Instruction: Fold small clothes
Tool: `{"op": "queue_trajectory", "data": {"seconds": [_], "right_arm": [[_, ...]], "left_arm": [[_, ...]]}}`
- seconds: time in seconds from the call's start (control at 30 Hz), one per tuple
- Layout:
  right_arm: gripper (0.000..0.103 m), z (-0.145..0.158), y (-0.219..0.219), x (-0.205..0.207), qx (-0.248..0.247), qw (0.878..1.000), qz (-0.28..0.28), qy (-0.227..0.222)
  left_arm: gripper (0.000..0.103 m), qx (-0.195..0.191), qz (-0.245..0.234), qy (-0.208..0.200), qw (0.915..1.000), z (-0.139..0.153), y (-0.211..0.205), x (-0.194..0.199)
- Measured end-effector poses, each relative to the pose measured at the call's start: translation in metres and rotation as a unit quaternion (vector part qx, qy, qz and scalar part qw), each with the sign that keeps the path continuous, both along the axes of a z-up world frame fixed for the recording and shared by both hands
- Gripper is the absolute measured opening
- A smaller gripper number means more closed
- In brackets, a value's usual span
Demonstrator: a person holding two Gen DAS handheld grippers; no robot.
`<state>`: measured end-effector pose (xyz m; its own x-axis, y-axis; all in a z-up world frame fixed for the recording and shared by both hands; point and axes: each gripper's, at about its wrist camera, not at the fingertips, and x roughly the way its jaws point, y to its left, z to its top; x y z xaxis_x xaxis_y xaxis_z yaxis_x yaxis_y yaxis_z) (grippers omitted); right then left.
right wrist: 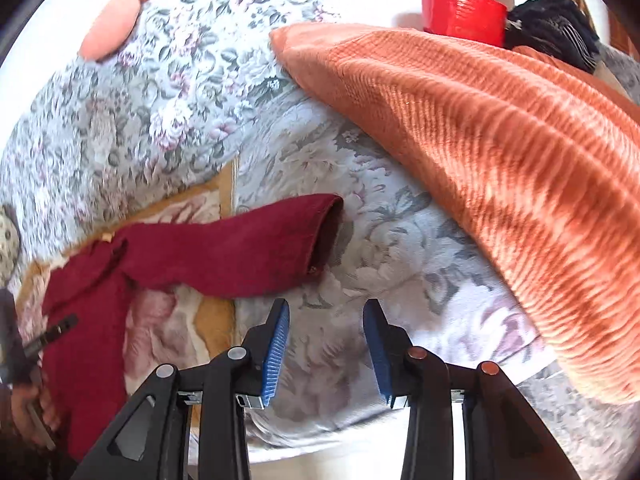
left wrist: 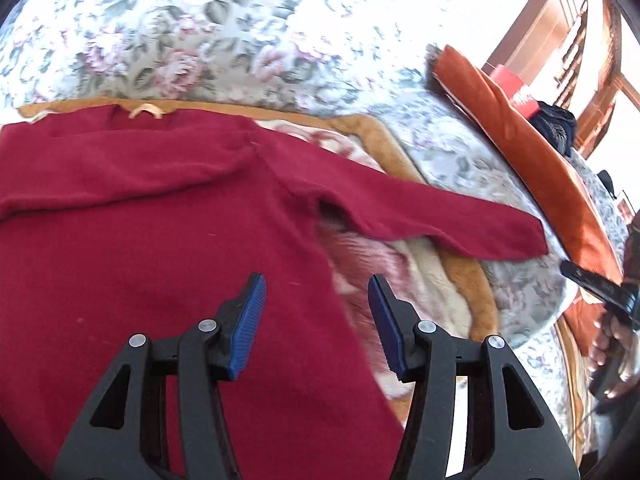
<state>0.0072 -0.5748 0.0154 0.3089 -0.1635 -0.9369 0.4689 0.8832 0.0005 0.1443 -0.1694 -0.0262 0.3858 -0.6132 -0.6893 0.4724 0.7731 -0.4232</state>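
Observation:
A dark red long-sleeved top point(left wrist: 152, 216) lies flat on a floral blanket point(left wrist: 400, 276), neck away from me, one sleeve point(left wrist: 420, 216) stretched out to the right. My left gripper point(left wrist: 318, 286) is open and empty, hovering over the top's right side edge. In the right wrist view the same sleeve point(right wrist: 224, 248) lies ahead to the left, its cuff point(right wrist: 326, 232) open toward the right. My right gripper point(right wrist: 326, 312) is open and empty, just in front of the cuff, over the floral bedspread point(right wrist: 380, 264).
An orange ribbed cushion point(right wrist: 500, 160) lies on the right. A red tub point(right wrist: 464, 12) and dark cloth point(right wrist: 556, 28) sit behind it. Floral pillows point(left wrist: 180, 28) rise at the back. Wooden furniture point(left wrist: 560, 28) stands far right. The right hand-held gripper point(left wrist: 596, 284) shows at the edge.

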Motion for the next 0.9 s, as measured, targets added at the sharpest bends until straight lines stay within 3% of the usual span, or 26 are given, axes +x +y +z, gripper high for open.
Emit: {"op": "queue_trajectory", "data": {"seconds": [0.17,0.33,0.47,0.5,0.7,0.73,0.83,0.9], "right_arm": [[0.036,-0.034,0.003,0.017,0.069,0.993,-0.088,-0.049],[0.034,-0.035,0.003,0.019,0.052,0.977,-0.171,-0.115],[0.006,-0.043,-0.001,0.018,0.050,0.967,-0.212,-0.130],[0.006,-0.043,0.001,0.017,0.050,0.968,-0.206,-0.136],[0.006,-0.044,0.083,0.053,0.061,0.981,-0.037,-0.182],[0.006,-0.047,0.098,0.059,0.063,0.981,-0.018,-0.183],[0.006,-0.056,0.148,0.080,0.068,0.980,0.044,-0.181],[0.006,-0.063,0.173,0.090,0.069,0.979,0.073,-0.179]], "left_arm": [[0.052,0.007,-0.027,0.006,0.9996,0.007,-0.020,-0.014],[0.052,0.004,-0.025,0.004,0.9997,0.027,-0.030,-0.001],[0.052,-0.019,-0.035,0.006,0.9992,0.059,-0.045,0.020],[0.052,-0.028,-0.045,0.013,0.9985,0.070,-0.054,0.027],[0.052,-0.047,-0.141,0.061,0.9870,0.098,-0.113,0.053],[0.052,-0.078,-0.121,0.043,0.9887,0.098,-0.119,0.053],[0.052,-0.056,-0.152,0.059,0.9851,0.086,-0.132,0.050],[0.052,-0.038,-0.143,0.070,0.9866,0.070,-0.131,0.051]]}}
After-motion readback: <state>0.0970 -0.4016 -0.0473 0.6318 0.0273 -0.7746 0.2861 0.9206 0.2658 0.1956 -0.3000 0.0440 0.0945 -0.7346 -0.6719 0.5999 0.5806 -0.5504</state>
